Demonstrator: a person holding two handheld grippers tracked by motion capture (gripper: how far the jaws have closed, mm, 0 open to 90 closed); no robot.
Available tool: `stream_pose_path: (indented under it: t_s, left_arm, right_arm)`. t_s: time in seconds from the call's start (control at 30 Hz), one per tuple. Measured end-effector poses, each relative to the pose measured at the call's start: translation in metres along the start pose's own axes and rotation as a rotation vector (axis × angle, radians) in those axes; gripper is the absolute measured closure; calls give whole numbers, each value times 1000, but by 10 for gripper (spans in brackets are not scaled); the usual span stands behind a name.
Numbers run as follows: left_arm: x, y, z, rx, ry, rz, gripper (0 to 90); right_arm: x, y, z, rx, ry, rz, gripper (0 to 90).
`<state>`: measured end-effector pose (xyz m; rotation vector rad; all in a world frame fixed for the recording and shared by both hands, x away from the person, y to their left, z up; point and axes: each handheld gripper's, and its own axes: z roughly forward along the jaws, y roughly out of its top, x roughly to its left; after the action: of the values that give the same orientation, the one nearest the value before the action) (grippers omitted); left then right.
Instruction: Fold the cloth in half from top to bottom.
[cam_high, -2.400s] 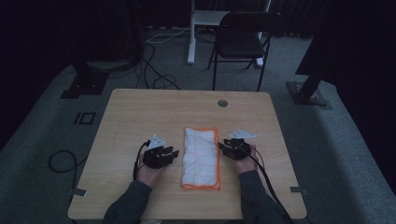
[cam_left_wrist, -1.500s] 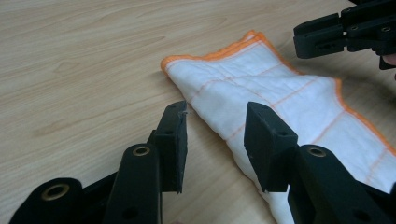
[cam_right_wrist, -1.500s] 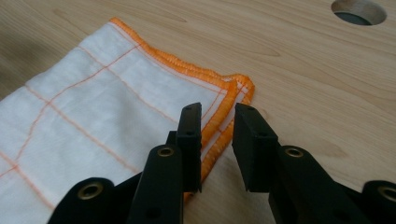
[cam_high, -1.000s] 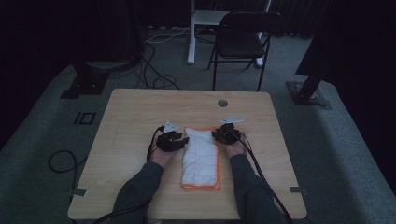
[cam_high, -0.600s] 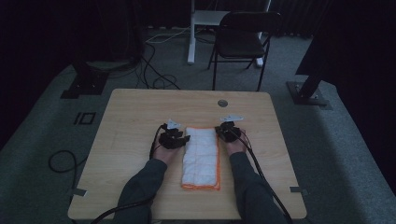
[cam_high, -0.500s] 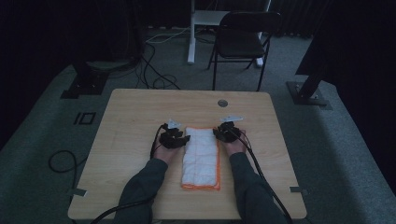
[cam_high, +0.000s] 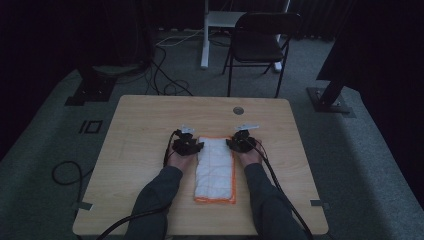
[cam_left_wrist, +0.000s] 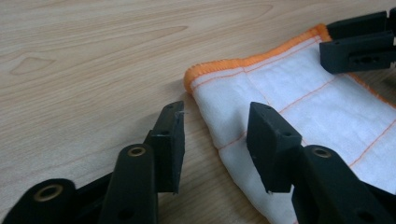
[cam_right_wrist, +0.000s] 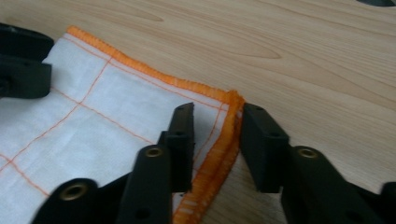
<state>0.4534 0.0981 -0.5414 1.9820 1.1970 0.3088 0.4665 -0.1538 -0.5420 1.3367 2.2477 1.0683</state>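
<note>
Item: folded cloth (cam_high: 215, 169) on counter (cam_high: 150, 125); L hand-held gripper (cam_left_wrist: 215, 144) & R hand-held gripper (cam_right_wrist: 215, 140) both agape astride far corners, jaws just closing, nothing pinched; risk: single-layer grab, unfolding.

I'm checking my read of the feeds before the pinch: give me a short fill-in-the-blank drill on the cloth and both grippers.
1. The folded white cloth has a stitched hem coloured ____.
2. The right gripper straddles the cloth's ____ edge at a far corner, jaws not yet pressed on it.
3. The left gripper has one jaw over bare table and the other over the ____.
4. In the high view both grippers sit at the cloth's ____ end, away from the person.

Missing words: orange; orange hemmed; cloth; far
</note>
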Motion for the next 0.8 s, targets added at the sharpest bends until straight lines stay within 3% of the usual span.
stream_pose_path:
  t_s: [0.2, 0.33, 0.5, 0.8]
  left_arm:
    - [4, 3, 2, 17, -14, -12, 755]
    - [3, 4, 4, 17, -25, -24, 858]
    - [4, 7, 2, 12, -25, -25, 881]
    - [4, 18, -12, -55, -24, -30, 884]
  right_arm:
    - [1, 0, 1, 2, 35, 2, 829]
    - [1, 0, 1, 3, 39, -8, 849]
    - [0, 3, -2, -14, 41, -5, 856]
    - [3, 13, -13, -76, 29, -17, 857]
